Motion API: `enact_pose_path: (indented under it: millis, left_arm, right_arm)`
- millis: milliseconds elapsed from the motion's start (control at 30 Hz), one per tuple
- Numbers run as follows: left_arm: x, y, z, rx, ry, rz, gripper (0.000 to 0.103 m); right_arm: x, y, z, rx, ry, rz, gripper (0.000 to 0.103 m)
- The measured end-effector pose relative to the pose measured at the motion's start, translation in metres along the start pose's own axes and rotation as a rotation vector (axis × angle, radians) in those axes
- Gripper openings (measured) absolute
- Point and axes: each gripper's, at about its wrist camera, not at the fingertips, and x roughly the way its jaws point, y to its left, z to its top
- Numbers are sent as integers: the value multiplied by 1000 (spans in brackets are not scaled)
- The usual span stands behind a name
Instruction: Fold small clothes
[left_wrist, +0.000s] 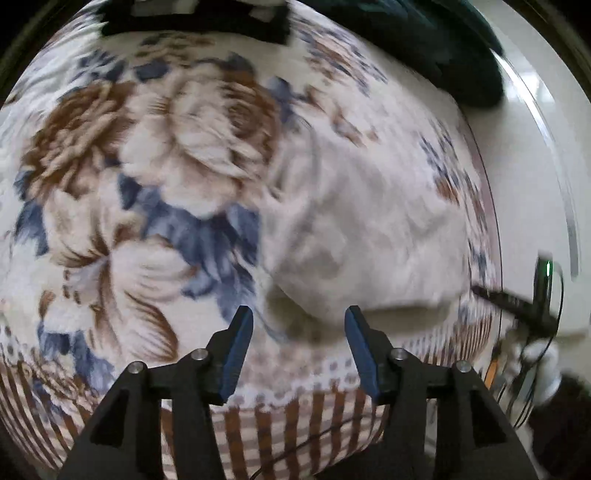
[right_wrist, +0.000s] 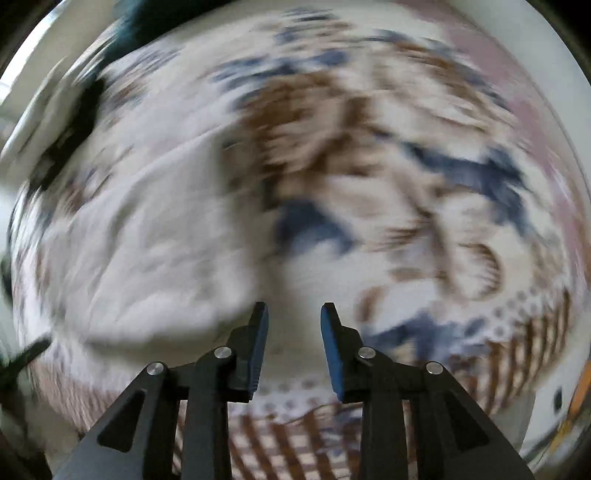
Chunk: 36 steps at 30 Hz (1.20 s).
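Note:
A small white garment (left_wrist: 369, 236) lies rumpled on a floral blanket (left_wrist: 147, 166), right of centre in the left wrist view. My left gripper (left_wrist: 299, 321) is open and empty, hovering just in front of the garment's near edge. In the right wrist view, which is motion-blurred, the same white garment (right_wrist: 147, 251) lies to the left on the blanket (right_wrist: 388, 166). My right gripper (right_wrist: 294, 317) is open and empty, just right of the garment's near corner.
A dark teal cloth (left_wrist: 443, 48) lies at the blanket's far right. A black object (left_wrist: 207, 18) sits at the far edge. A black device with a green light and cables (left_wrist: 539, 295) is beyond the blanket's right edge, over white floor (left_wrist: 532, 147).

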Motion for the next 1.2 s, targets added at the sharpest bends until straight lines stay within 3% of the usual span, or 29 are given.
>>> enact_pose_path:
  millis: [100, 133, 233, 300, 333, 367, 433, 533, 667, 733, 800, 833, 867, 967, 1033, 1200]
  left_arm:
    - [-2, 3, 21, -80, -61, -41, 49]
    - [-1, 2, 25, -93, -75, -45, 49]
    - [16, -4, 41, -112, -75, -63, 49]
    - [30, -9, 45, -107, -64, -63, 46]
    - [34, -10, 45, -98, -66, -63, 31]
    - [37, -14, 44, -77, -73, -59, 3]
    - [42, -16, 43, -39, -50, 14, 3]
    - [52, -2, 36, -56, -6, 67, 4]
    - [49, 11, 36, -120, 28, -25, 8]
    - [35, 5, 39, -106, 6, -61, 21]
    - [18, 0, 46, -91, -52, -106, 45]
    - [16, -2, 50, -87, -69, -126, 65]
    - [16, -3, 56, -79, -91, -148, 69]
    - [37, -3, 79, -53, -107, -163, 69]
    - [61, 0, 92, -40, -90, -153, 69]
    - [109, 3, 105, -26, -38, -234, 69]
  right_arm:
    - [2, -38, 6, 246, -4, 118, 31]
    - [2, -44, 7, 309, -9, 206, 31]
    - [17, -35, 11, 349, 56, 402, 44]
    - [33, -23, 9, 337, 125, 446, 47]
    - [42, -17, 7, 317, 158, 421, 47]
    - [46, -11, 5, 291, 174, 399, 36]
    - [42, -8, 5, 260, 142, 313, 6]
    - [29, -18, 6, 271, 89, 230, 5]
    - [31, -24, 20, 224, 136, 276, 6]
    - [23, -18, 32, 172, 134, 269, 10]
    - [14, -12, 45, 133, 117, 270, 29]
    - [7, -10, 49, 118, 79, 261, 51]
    - [2, -9, 52, 112, 53, 271, 66]
    - [12, -14, 70, 132, 23, 377, 76]
    - [35, -11, 88, 136, 43, 411, 76]
    - [83, 0, 104, 122, 86, 511, 76]
